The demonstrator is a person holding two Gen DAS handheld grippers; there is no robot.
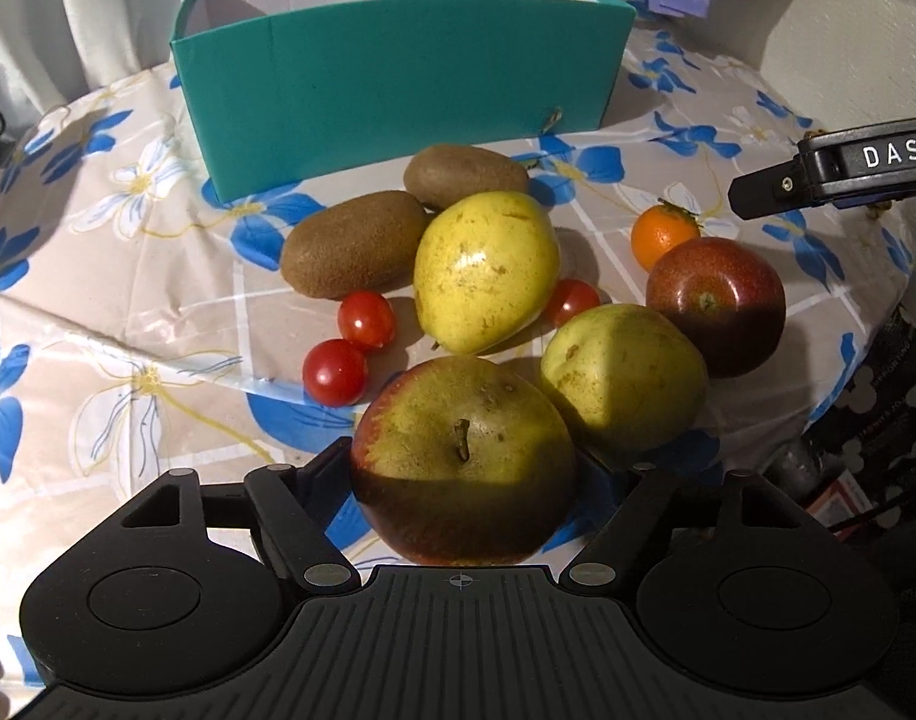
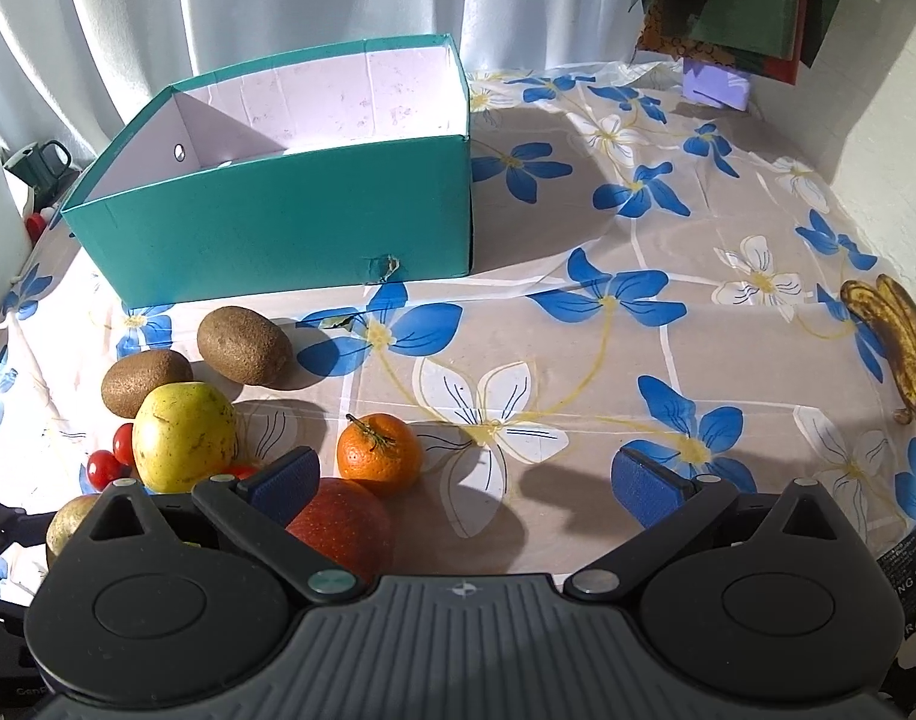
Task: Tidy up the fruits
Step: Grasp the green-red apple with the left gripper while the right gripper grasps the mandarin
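Teal cardboard makes the box (image 2: 278,240), which stands open at the back of the round table (image 2: 668,312) with its white inside bare as far as can be seen, so I judge that the sorting has hardly begun. All fruits lie on the flowered cloth in front of it: two kiwis (image 1: 356,252), a yellow pear (image 1: 487,270), a second pear (image 1: 623,381), three cherry tomatoes (image 1: 335,372), a mandarin (image 1: 662,235), a dark red apple (image 1: 716,303), and, far to the right, two brown-spotted bananas (image 2: 896,342). The left gripper (image 1: 464,480) has a green-red apple (image 1: 464,462) between its fingers; the fingers stand close at both sides of it, but the contact itself is hidden, so I cannot tell if the apple is already clamped. It seems to rest on the cloth, touching the second pear. The right gripper (image 2: 467,480) is spread wide and holds nothing; it hangs over bare cloth, with the mandarin and the dark red apple just beside its left finger (image 2: 287,477). The step in hand appears to be the first pick-up, of the green-red apple. The next move asks for a firm closing on its round sides, then a lift clear of the neighbouring pear, and a carry over the pile and the front wall of the box.
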